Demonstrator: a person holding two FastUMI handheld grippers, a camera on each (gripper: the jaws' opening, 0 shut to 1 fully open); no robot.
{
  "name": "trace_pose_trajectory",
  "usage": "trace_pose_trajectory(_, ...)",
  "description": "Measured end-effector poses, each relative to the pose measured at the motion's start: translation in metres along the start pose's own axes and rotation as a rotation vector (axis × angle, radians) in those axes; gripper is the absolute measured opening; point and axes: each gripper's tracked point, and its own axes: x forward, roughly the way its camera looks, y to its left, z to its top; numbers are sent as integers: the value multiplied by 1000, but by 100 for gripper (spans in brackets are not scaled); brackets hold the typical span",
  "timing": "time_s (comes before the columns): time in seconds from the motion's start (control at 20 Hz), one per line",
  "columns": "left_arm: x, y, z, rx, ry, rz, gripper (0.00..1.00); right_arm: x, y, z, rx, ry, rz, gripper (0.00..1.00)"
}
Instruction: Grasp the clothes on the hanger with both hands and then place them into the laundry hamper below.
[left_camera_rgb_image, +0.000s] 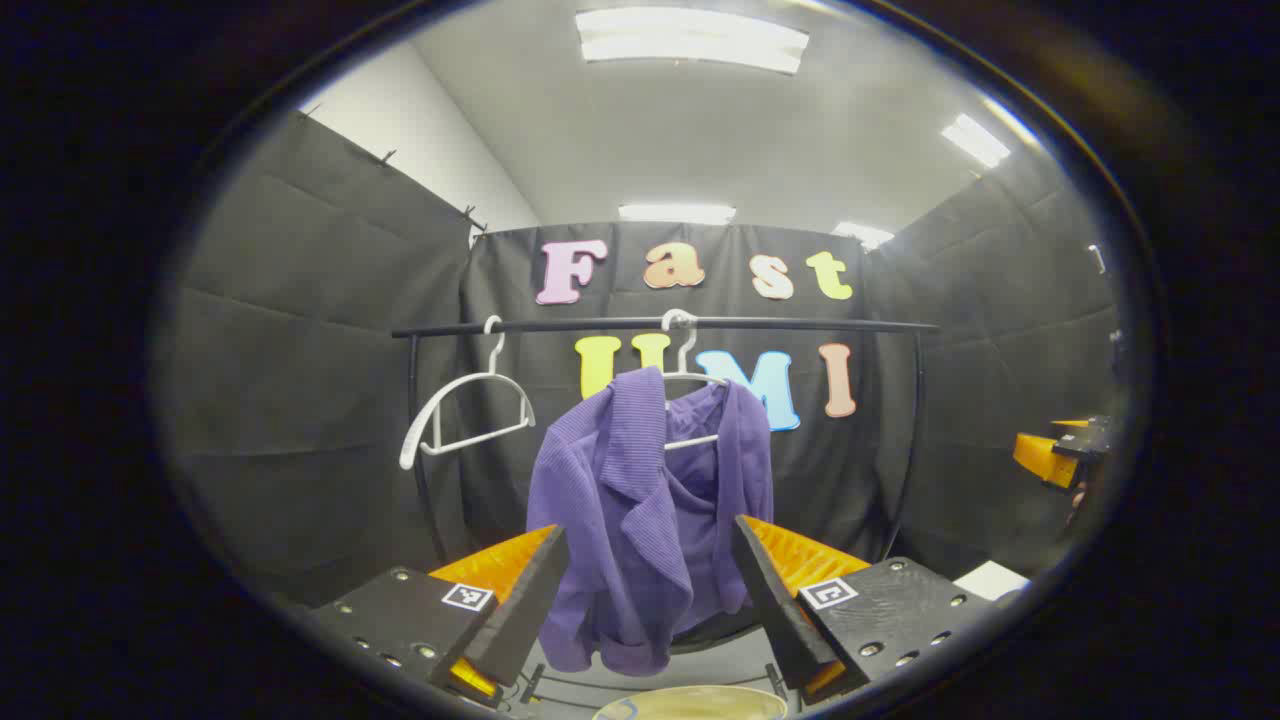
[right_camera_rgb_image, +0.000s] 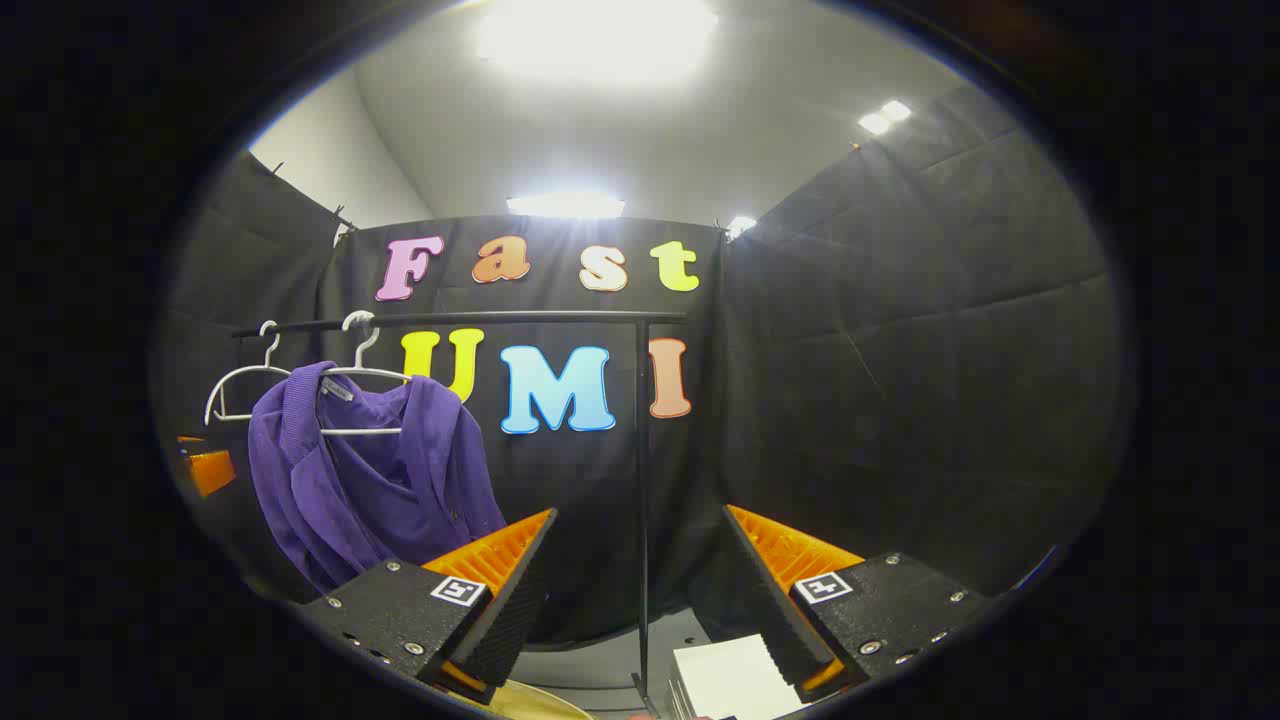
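Left gripper view: gripper (left_camera_rgb_image: 648, 585) agape before garment (left_camera_rgb_image: 640, 500).

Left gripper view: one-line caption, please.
Open left tool faces a purple garment on a white hanger; another hanger hangs bare.

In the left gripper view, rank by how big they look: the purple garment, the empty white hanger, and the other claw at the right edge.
1. Purple garment, clearly largest.
2. Empty white hanger.
3. Other claw, smallest as it looks, though it's cut off at the edge, so its real size is unsure.
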Motion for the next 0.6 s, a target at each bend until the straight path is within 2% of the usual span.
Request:
trace_pose_trajectory(0.1, -6, -7, 2, 17, -5, -12, 99, -1, 0, -3, -2, 10, 8, 96)
trace_pose_trajectory(0.15, -8, -12, 1, 27, 0, -22, 94, -1, 1, -4, -2, 16, 12, 96)
trace_pose_trajectory(0.2, -8, -18, -1, 36, 5, -35, 99, -2, 0, -6, -3, 19, 14, 96)
trace_pose_trajectory(0.55, 7, -34, -19, 38, 28, -58, 99, -7, -4, -16, -2, 44, 17, 96)
trace_pose_trajectory(0.6, 8, -36, -19, 40, 28, -58, 94, -6, -5, -16, -2, 44, 14, 96)
